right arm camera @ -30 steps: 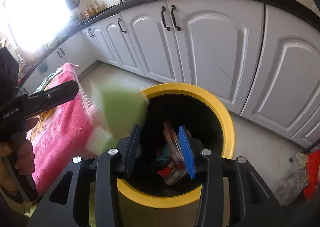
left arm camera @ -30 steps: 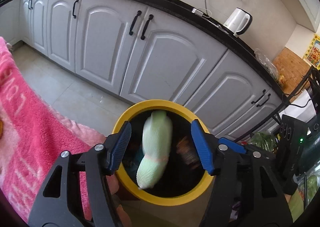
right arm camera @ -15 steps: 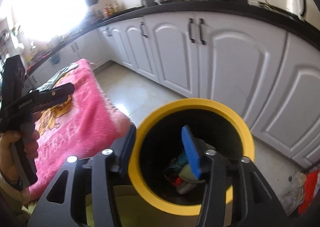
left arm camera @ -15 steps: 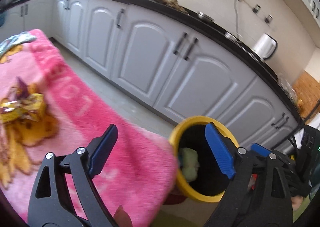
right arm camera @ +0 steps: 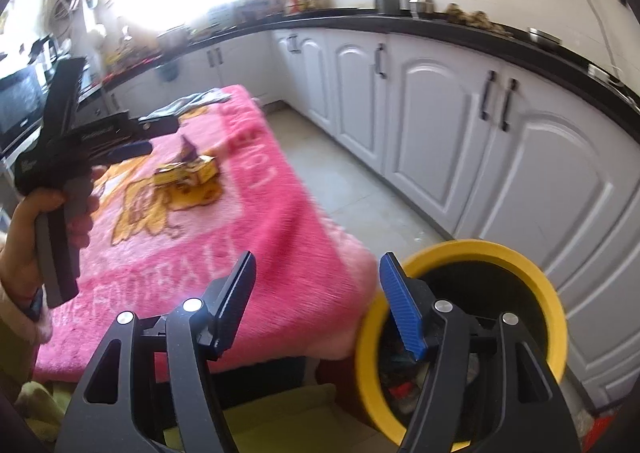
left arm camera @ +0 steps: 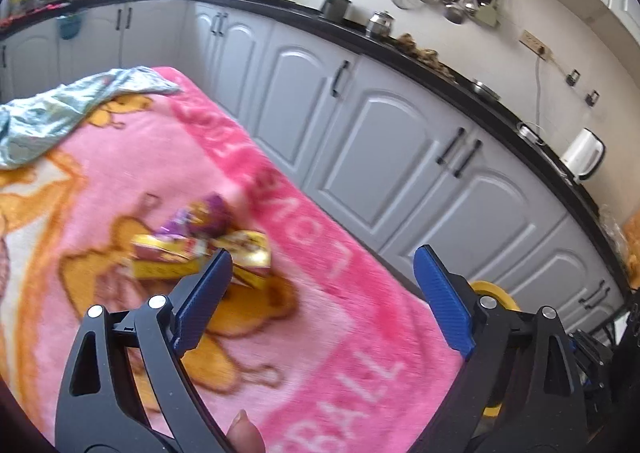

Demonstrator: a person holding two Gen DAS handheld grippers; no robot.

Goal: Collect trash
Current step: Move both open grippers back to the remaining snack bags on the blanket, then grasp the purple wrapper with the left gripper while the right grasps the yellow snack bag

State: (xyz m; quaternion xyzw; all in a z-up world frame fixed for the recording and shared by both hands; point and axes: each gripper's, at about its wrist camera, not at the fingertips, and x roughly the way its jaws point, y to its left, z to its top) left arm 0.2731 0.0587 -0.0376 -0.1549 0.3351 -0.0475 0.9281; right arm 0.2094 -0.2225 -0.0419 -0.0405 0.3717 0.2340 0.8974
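Observation:
A small heap of yellow and purple wrappers (left arm camera: 200, 249) (right arm camera: 186, 171) lies on the pink blanket (left arm camera: 340, 333) (right arm camera: 224, 253). My left gripper (left arm camera: 322, 257) hovers over the blanket just right of the heap; its jaws are opening with nothing between them. The right wrist view shows it (right arm camera: 154, 137) held in a hand, left of the wrappers. My right gripper (right arm camera: 319, 259) is above the blanket's near corner, its jaws opening and empty. Beside that corner stands the yellow-rimmed bin (right arm camera: 480, 251) (left arm camera: 494, 293) with trash (right arm camera: 400, 377) inside.
A crumpled silvery-green sheet (left arm camera: 60, 113) lies at the blanket's far end. White cabinets (left arm camera: 400, 157) under a black counter (right arm camera: 440, 29) run along the right, with tiled floor (right arm camera: 360, 181) between them and the blanket. A white kettle (left arm camera: 582, 155) stands on the counter.
Both grippers have swung left from above the bin toward the blanket and opened wider. The pale green item dropped into the bin. The wrappers have come into view.

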